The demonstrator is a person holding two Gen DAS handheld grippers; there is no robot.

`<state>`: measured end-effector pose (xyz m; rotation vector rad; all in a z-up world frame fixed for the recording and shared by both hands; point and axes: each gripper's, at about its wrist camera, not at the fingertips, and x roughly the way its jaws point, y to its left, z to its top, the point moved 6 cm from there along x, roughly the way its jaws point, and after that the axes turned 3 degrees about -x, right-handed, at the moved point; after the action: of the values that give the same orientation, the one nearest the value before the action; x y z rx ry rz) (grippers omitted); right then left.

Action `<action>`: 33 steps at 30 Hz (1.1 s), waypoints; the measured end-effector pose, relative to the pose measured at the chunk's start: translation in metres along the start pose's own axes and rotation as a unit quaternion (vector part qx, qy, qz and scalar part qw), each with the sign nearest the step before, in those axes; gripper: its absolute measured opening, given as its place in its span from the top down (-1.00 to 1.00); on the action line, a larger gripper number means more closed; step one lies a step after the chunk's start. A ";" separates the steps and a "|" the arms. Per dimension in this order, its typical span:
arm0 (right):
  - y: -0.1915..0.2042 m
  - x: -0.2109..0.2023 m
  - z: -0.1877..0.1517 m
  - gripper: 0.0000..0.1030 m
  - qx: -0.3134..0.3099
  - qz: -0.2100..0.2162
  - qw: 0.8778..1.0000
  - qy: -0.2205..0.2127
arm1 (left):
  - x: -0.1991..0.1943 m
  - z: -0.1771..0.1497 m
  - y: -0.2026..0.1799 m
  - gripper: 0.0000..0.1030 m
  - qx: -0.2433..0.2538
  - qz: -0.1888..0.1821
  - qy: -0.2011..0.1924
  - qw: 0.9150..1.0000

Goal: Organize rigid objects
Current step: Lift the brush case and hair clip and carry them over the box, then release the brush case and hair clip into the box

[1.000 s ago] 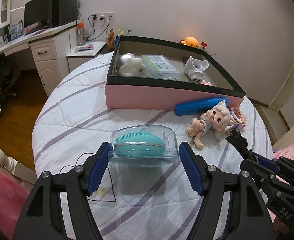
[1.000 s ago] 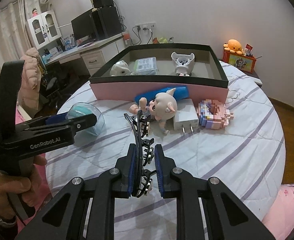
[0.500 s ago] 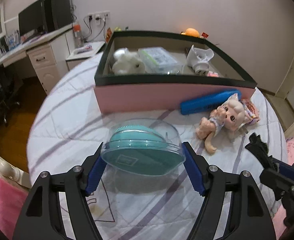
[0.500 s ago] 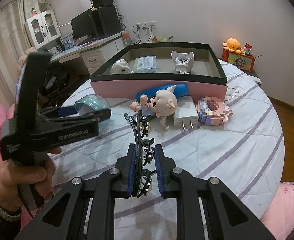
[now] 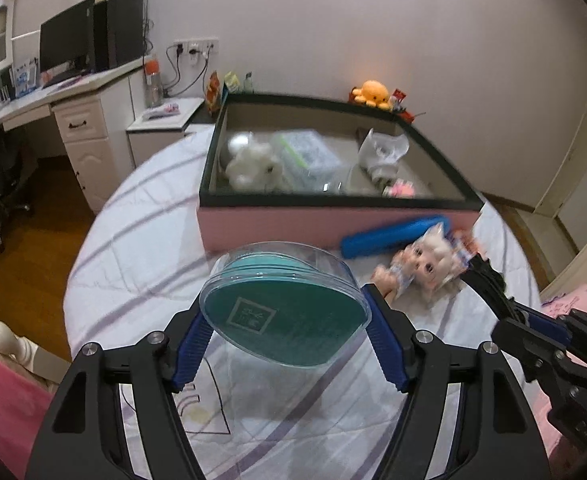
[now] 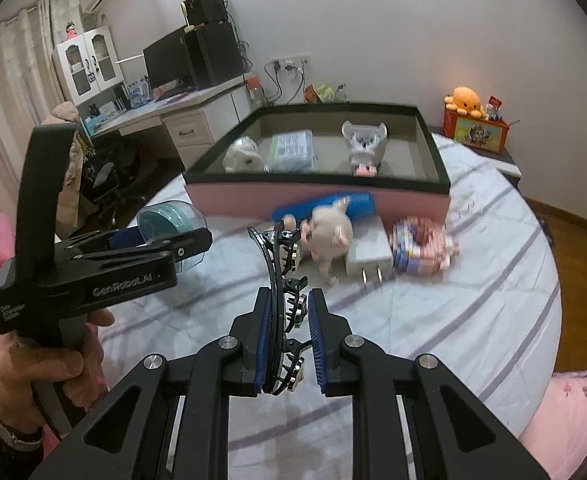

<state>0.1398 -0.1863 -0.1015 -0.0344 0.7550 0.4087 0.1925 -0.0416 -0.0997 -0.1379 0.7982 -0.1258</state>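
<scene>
The left gripper (image 5: pixel 285 320) is pinching a clear case (image 5: pixel 285 300) with a teal disc inside, its pads pressing the case's two sides, lifted clear of the bedspread (image 5: pixel 141 264) and tipped so its base is facing the camera. The right gripper (image 6: pixel 289 340) is clamping a black hair clip (image 6: pixel 281 280), which is sticking up and forward past the fingertips.

The step in hand looks like carrying the case to the box (image 5: pixel 333 220) straight ahead of the left gripper. Doing it well probably means levelling the case, keeping the squeeze even since the smooth plastic could slip, and rising above the near black rim before moving forward.

Inside, ahead and left, a white toy (image 5: pixel 253 164) and a packet (image 5: pixel 305 152) are crowding the near corner; a white holder (image 5: pixel 381 152) is sitting ahead and right. The open floor is lying toward the far side.

Right of the left gripper, a blue tube (image 5: pixel 393 236) and a doll (image 5: pixel 425 264) are lying close against the box wall, with the right gripper working near them, so room there is tight.
</scene>
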 end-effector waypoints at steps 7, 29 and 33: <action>-0.006 -0.005 0.049 0.65 -0.021 -0.007 0.999 -0.034 | -0.012 0.042 -0.006 -0.40 0.012 -0.003 -0.031 0.999; -0.091 0.123 0.194 0.64 0.041 -0.012 0.999 -0.009 | 0.095 0.201 -0.015 -0.40 0.023 0.030 -0.062 0.997; -0.109 0.157 0.194 0.64 0.052 -0.016 0.998 0.020 | 0.126 0.207 -0.013 -0.40 0.027 0.031 -0.042 0.998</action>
<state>0.4113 -0.1979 -0.0776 0.0430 0.8137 0.3378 0.4272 -0.0591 -0.0434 -0.0674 0.7146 -0.0829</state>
